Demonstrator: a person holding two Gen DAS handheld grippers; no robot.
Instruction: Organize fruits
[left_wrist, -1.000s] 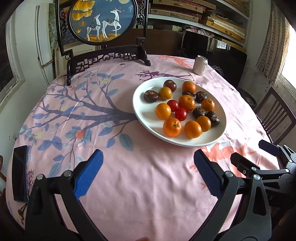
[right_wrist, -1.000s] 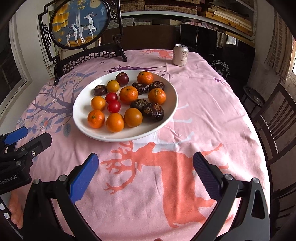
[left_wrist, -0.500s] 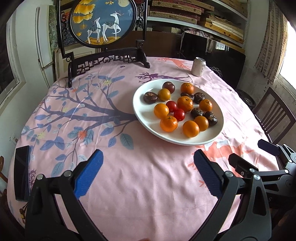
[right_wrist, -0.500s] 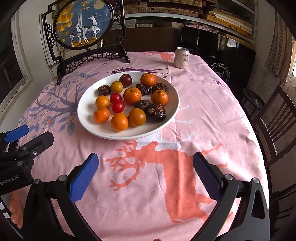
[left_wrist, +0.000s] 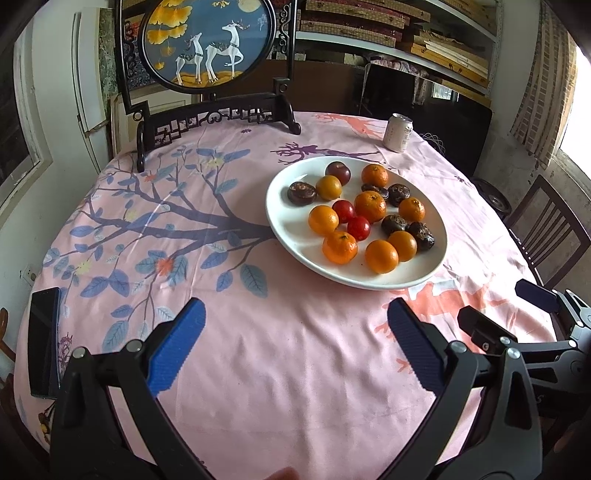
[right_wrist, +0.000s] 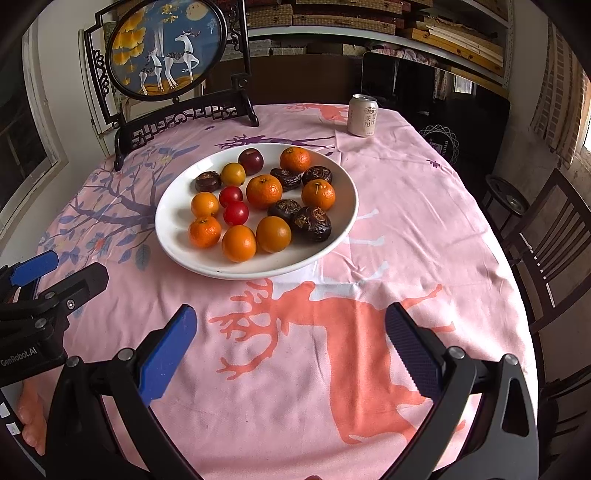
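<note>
Two blue-padded black grippers hover over the pink printed tablecloth (right_wrist: 406, 229), both spread wide and empty: the left gripper (left_wrist: 295, 339) nearer the flat black phone (left_wrist: 43, 339), the right gripper (right_wrist: 291, 339) facing the white round ceramic plate (right_wrist: 332, 236) of mixed fruits (right_wrist: 264, 191).

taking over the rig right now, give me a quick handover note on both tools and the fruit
Left tool: open, empty, above the cloth short of the plate.
Right tool: open, empty, above the cloth short of the plate.
Fruit: all on the white plate, mixed together: oranges, two red tomatoes, one dark plum, several wrinkled dark fruits.
Nearby: can behind the plate, phone at the table's left edge.
Done: no sorting visible.
Left: the whole sorting job. No second container is in view.
</note>
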